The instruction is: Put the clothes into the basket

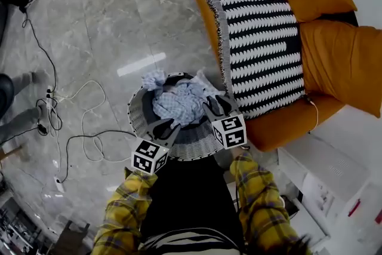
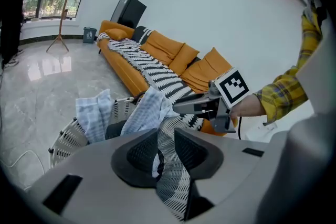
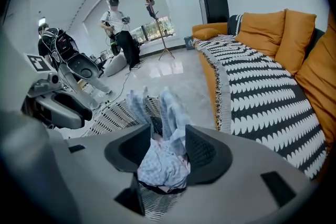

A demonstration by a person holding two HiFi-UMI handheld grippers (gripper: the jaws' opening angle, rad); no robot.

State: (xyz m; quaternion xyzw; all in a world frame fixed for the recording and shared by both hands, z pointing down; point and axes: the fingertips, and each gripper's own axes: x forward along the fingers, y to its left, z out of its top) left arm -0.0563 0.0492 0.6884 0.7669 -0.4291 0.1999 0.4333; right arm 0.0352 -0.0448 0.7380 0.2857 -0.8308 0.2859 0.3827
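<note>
The round, white-and-black woven basket [image 1: 136,111] stands on the grey marble floor [image 1: 119,21] just beside the orange sofa [image 1: 334,51] with its black-and-white patterned throw [image 1: 262,39]. The light blue checked clothes [image 1: 179,101] lie heaped inside it, and one pale blue piece [image 1: 153,79] hangs over the far rim, half in and half out. The right hand-held gripper [image 1: 217,104] hovers at the basket's right edge with its jaws spread wide. Its own view looks through the gap onto the heap [image 3: 160,165], and the cloth seems to lie loose below the pads rather than pinched. The left hand-held gripper [image 1: 163,127] hangs over the near rim with its jaws a narrow way apart; the basket's weave shows through the gap and nothing looks clamped. The task looks close to done, so what remains to go wrong is mostly undoing it. The draped piece is the weak point: its hanging end could pull it over the rim onto the floor if the basket is jostled. A fold could snag on the right jaws as they lift away and drag cloth back out. The basket looks light, so a knock from the left gripper on the near rim could tip or slide it. The thin dark cables [image 1: 83,140] on the floor nearby could catch a foot.
</note>
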